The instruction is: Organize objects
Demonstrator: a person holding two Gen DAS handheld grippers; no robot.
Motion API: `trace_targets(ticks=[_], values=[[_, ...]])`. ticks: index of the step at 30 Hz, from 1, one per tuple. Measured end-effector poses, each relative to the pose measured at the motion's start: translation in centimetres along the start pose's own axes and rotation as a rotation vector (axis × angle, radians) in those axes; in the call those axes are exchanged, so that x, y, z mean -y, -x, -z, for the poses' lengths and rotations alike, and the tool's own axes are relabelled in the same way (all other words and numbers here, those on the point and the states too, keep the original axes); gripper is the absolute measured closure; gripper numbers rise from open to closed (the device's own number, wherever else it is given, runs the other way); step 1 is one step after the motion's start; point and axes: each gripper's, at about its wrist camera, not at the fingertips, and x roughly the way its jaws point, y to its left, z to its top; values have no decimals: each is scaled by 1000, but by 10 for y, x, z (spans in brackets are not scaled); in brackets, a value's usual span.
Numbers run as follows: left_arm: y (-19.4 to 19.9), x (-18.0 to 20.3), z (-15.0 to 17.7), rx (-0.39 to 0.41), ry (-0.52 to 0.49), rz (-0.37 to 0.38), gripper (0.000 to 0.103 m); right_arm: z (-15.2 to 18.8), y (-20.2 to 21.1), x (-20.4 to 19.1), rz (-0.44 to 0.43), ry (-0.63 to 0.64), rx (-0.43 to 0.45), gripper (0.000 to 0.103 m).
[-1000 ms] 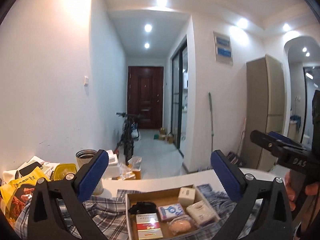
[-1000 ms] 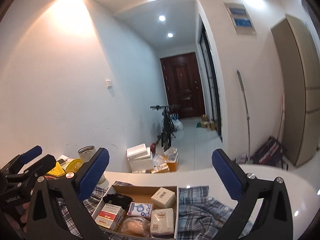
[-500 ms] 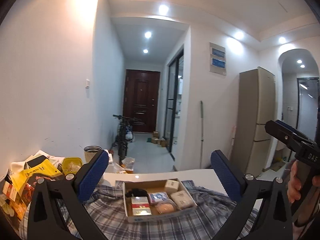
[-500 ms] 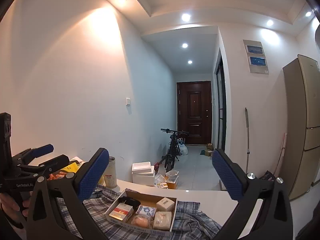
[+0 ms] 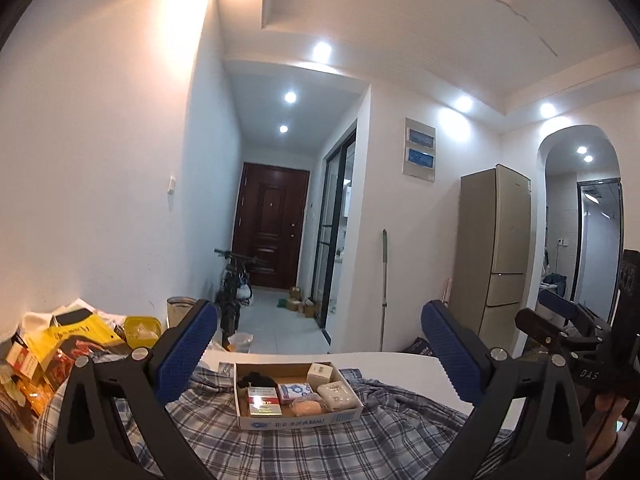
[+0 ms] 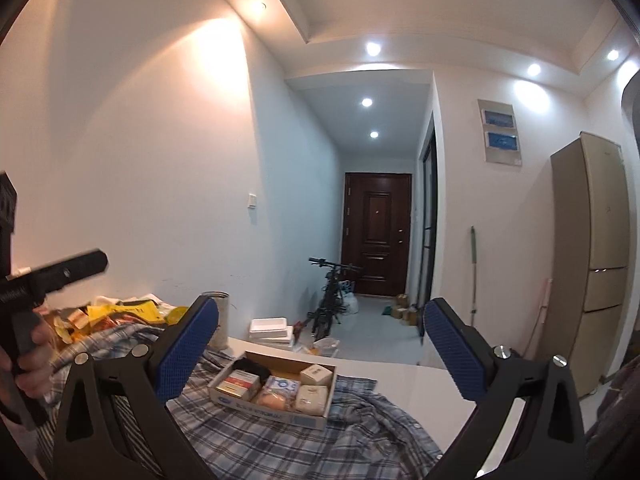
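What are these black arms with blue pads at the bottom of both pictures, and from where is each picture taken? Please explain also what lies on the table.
They are two hand-held grippers, one in each of a person's hands. Each carries a camera looking forward along its two fingers. One picture comes from the left gripper, the other from the right gripper. Both stand wide open and hold nothing. On the white table lies a checked cloth, and on it an open cardboard box with small packets inside. A pile of yellow bags lies at the left. In the left picture, the other gripper shows at the right edge.
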Motion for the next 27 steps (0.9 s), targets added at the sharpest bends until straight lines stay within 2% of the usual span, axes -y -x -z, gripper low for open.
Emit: trace_targets(ticks=[2,4,8,10,14,19,24,27], values=[[3,0,2,3,8,32,0,2,3,2,-4,-13,-7,0],[6,-1,2,10,23,31,0,3,6,5,-2,-25,-8,0],[15,-2,9,86,50,-66,0,10,15,8,10,-19,20,0],[18,-6,16,92,62,-82,0,15,21,8,2,-20,43,0],[16,-8,36,80,17,-103,0,25,19,7,20,-29,34,0],[9,-12,56,54,46,-47,0,40,14,8,34,-51,33,0],[-1,-7,77,35,-13,-80,0,62,11,5,15,-56,26,0],[-4,-11,91,22,9,-67,0,73,9,1,36,-39,3,0]])
